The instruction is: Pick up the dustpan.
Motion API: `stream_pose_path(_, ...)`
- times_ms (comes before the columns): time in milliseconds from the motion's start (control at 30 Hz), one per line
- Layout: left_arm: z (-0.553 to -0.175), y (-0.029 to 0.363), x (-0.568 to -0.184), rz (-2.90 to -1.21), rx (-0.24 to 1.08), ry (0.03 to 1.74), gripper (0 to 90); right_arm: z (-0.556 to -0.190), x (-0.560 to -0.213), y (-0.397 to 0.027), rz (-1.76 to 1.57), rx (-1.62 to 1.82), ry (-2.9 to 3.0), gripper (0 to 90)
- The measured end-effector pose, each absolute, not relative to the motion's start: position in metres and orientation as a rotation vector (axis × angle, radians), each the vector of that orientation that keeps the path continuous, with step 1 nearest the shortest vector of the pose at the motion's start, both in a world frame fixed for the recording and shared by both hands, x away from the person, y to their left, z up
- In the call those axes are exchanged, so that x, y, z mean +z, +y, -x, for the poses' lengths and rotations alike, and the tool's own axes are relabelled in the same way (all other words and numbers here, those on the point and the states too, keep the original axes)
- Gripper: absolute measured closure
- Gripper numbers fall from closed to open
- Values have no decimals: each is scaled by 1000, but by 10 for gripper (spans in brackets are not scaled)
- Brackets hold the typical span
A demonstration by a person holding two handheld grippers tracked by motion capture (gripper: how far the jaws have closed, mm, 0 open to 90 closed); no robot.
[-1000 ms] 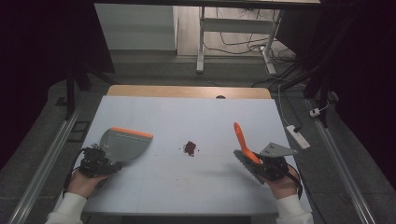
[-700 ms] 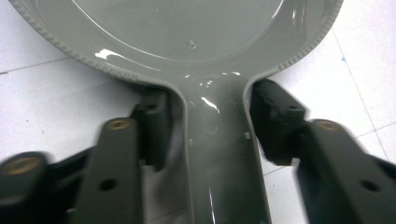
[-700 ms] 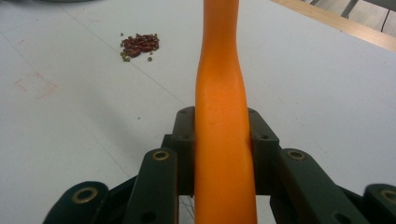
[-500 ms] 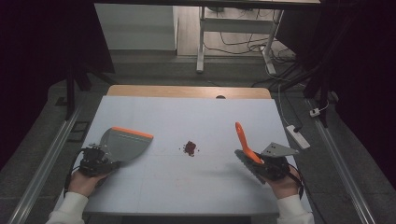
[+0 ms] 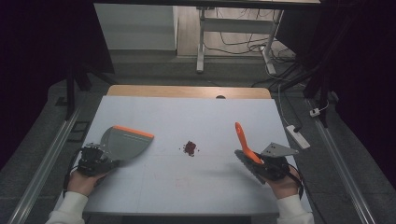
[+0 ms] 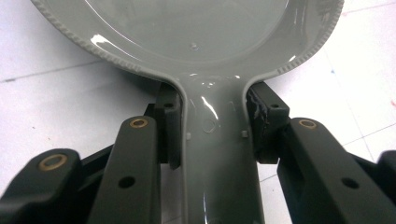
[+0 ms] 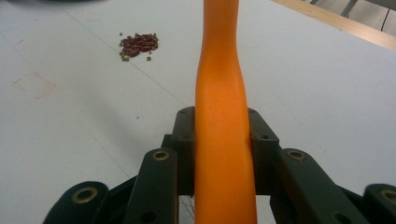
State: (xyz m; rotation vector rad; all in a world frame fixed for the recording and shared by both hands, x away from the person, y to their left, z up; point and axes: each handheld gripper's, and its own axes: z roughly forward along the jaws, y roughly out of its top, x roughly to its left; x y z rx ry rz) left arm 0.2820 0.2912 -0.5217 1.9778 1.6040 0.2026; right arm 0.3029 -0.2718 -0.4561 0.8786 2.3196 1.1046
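The table [image 5: 140, 196] lies under both of your tools, with bare white surface on all sides of them. The left gripper [image 5: 95, 158] has its jaws closed on the handle of the grey dustpan [image 5: 123, 142]; those jaws have just been closing, and in the left gripper view both pads [image 6: 170, 126] press the handle of the pan, which extends ahead of the jaws with its orange lip farthest from the grip. The right gripper [image 5: 261, 163] is clamped on the orange brush [image 5: 243, 140], and the handle runs straight up between its jaws in the right gripper view. The debris [image 5: 189, 147], a small heap of dark beans, lies between the two tools, ahead and to the left of the right gripper's jaws. Judged from this, the pick-up step is complete and sweeping has not begun. The next move calls for you to set the pan's lip flat on the surface just beside the heap and bring the brush in behind the heap from the far side. Open room is ample between the tools; the near edge of the table is close behind both hands, so work forward, not back.
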Motion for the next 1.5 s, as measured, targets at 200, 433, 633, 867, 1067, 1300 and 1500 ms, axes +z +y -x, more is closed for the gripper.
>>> stream_pose_path(200,-280,294,-519,-1960,232,1561,624,-303,-457,-272,-883,1104,2320,704)
stream_pose_path(433,-276,298,-514,-1940,266,1501,623,-303,-455,-271,-875,1112,2313,704)
stream_pose_path(633,-274,306,-510,-1916,290,1466,624,-302,-455,-267,-862,1107,2319,704)
stream_pose_path(867,-269,317,-505,-1895,316,1406,624,-303,-456,-267,-865,1113,2317,704)
stream_pose_path(1067,-264,323,-504,-1891,333,1352,623,-306,-455,-265,-865,1120,2308,704)
stream_pose_path(1300,-256,325,-497,-1899,329,1232,624,-309,-454,-262,-859,1128,2307,704)
stream_pose_path(1500,-253,325,-494,-1915,325,1166,624,-312,-452,-260,-858,1141,2299,704)
